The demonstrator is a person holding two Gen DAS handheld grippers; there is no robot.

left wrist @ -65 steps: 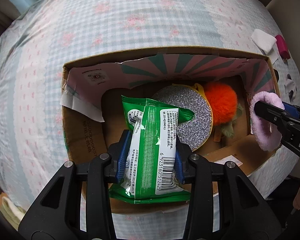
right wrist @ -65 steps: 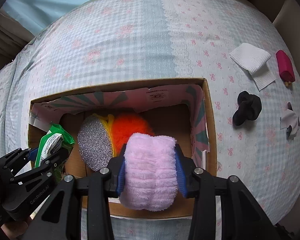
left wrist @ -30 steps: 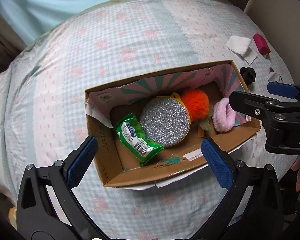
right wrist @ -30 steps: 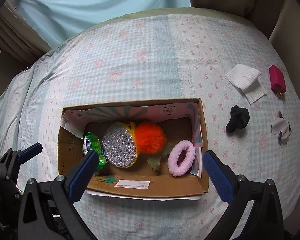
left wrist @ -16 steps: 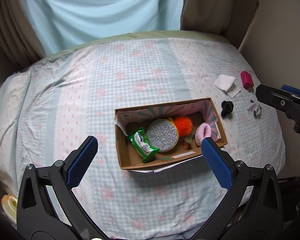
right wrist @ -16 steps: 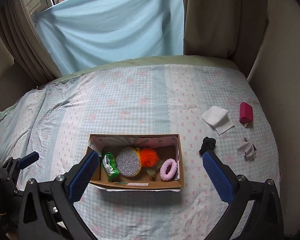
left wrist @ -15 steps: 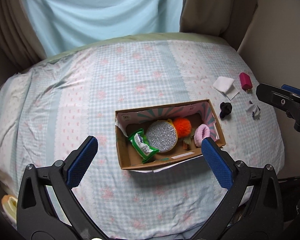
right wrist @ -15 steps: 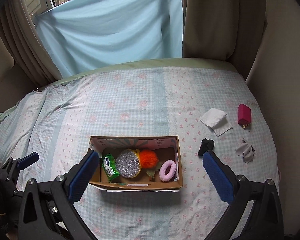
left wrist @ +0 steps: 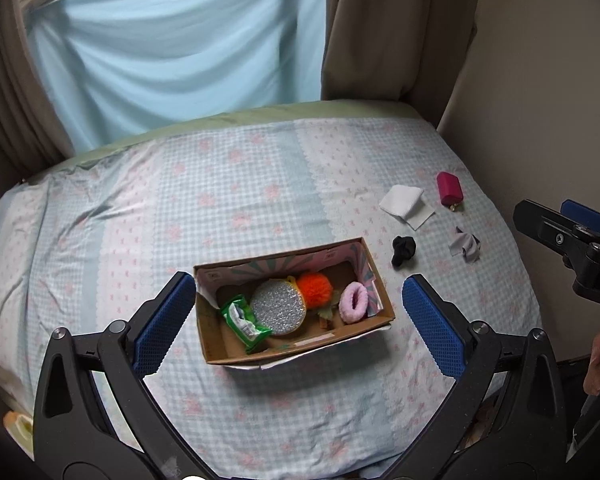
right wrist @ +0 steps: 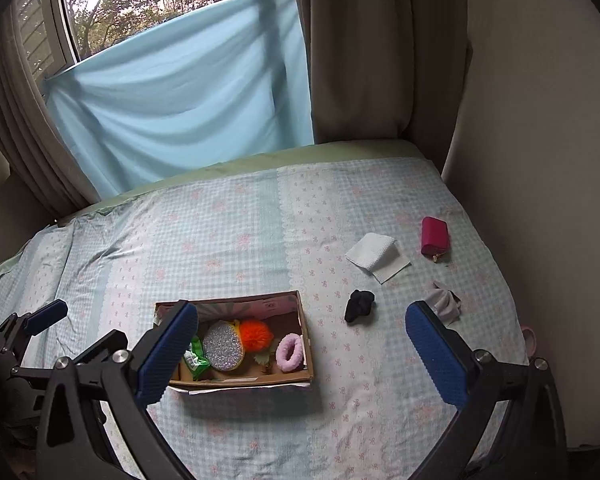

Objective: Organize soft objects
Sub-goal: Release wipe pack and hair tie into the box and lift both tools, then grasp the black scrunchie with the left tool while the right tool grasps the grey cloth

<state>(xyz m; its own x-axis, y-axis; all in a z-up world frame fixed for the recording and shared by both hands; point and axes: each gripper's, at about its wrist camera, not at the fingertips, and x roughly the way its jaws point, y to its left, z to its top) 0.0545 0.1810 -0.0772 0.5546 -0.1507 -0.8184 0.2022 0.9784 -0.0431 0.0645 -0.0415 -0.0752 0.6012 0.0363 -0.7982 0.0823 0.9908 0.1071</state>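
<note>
We see the left gripper (left wrist: pixel 296 320) and right gripper (right wrist: pixel 300 354) spread wide, gripping nothing. The cardboard box (left wrist: pixel 300 354) sits mid-bed — green packet (left wrist: pixel 244 324) at 9 o'clock, glittery disc (left wrist: pixel 278 308) centre, orange pom-pom (left wrist: pixel 315 288) and pink scrunchie (left wrist: pixel 354 302) toward 3.

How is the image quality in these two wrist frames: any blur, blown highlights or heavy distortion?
Left wrist view: strong fisheye bending with dark corners, the window top left is soft and smeared, yet the brown cardboard box on the checked bedspread is sharp. Right wrist view: same barrel distortion, trees outside the window stay readable though sky patches are bright; soft daylight, only a faint shadow under the box.
</note>
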